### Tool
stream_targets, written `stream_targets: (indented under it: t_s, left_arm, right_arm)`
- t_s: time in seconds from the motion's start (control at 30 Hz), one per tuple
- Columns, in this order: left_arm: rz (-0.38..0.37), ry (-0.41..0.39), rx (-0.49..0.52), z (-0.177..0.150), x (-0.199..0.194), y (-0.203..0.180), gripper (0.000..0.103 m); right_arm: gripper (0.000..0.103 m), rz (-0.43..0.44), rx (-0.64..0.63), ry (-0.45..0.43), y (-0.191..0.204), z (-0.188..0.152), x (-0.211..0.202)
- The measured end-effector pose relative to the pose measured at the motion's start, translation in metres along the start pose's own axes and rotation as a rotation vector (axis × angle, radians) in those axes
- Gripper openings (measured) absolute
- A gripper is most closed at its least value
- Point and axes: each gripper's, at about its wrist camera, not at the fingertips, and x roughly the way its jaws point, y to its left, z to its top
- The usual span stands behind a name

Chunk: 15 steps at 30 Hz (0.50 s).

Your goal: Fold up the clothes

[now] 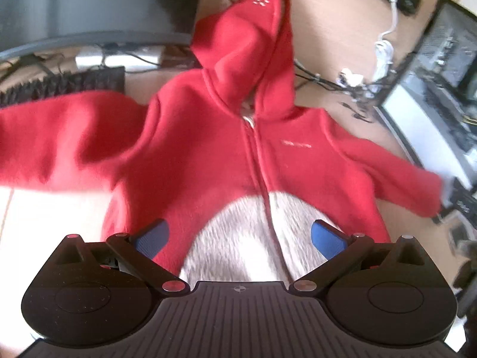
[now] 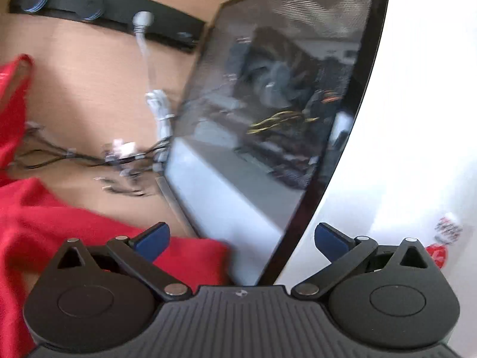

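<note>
A red zip-up hoodie (image 1: 208, 137) with a pale furry belly patch (image 1: 238, 238) lies front-up on the wooden table (image 1: 342, 38), hood at the far side and both sleeves spread out. My left gripper (image 1: 240, 237) hovers open over the belly patch, blue pads (image 1: 152, 238) wide apart and nothing between them. In the right wrist view the hoodie's right sleeve (image 2: 74, 226) lies at lower left. My right gripper (image 2: 241, 238) stands open above the sleeve's end, next to the computer case, holding nothing.
A computer case with a glass side panel (image 2: 268, 119) stands right of the hoodie, its sleeve end touching it. A white cable (image 2: 158, 104) and black wires (image 2: 89, 158) trail across the table beside it. A black power strip (image 2: 104, 9) sits at the far edge. A dark monitor (image 1: 89, 3) stands at far left.
</note>
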Motion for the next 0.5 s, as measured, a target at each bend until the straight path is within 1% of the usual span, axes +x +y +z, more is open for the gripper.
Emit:
stream_targets:
  t_s: [0.03, 0.13, 0.3, 0.47, 0.5]
  left_arm:
    - [-0.016, 0.005, 0.008, -0.005, 0.000, 0.003, 0.103]
    - [-0.044, 0.034, 0.016, -0.018, 0.010, 0.010, 0.103]
    - [-0.088, 0.075, -0.013, -0.023, 0.030, 0.009, 0.103]
    - [-0.053, 0.065, -0.036, -0.024, 0.041, 0.004, 0.103]
    - [-0.048, 0.064, -0.050, -0.024, 0.042, 0.003, 0.103]
  right_arm:
    - [0.103, 0.053, -0.016, 0.007, 0.002, 0.002, -0.004]
    - [0.103, 0.272, 0.023, 0.066, 0.020, 0.019, 0.004]
    - [0.103, 0.637, 0.089, 0.166, 0.051, 0.049, 0.018]
    - [0.103, 0.691, 0.010, 0.268, 0.125, 0.045, 0.072]
    - [0.103, 0.714, -0.006, 0.298, 0.139, 0.041, 0.081]
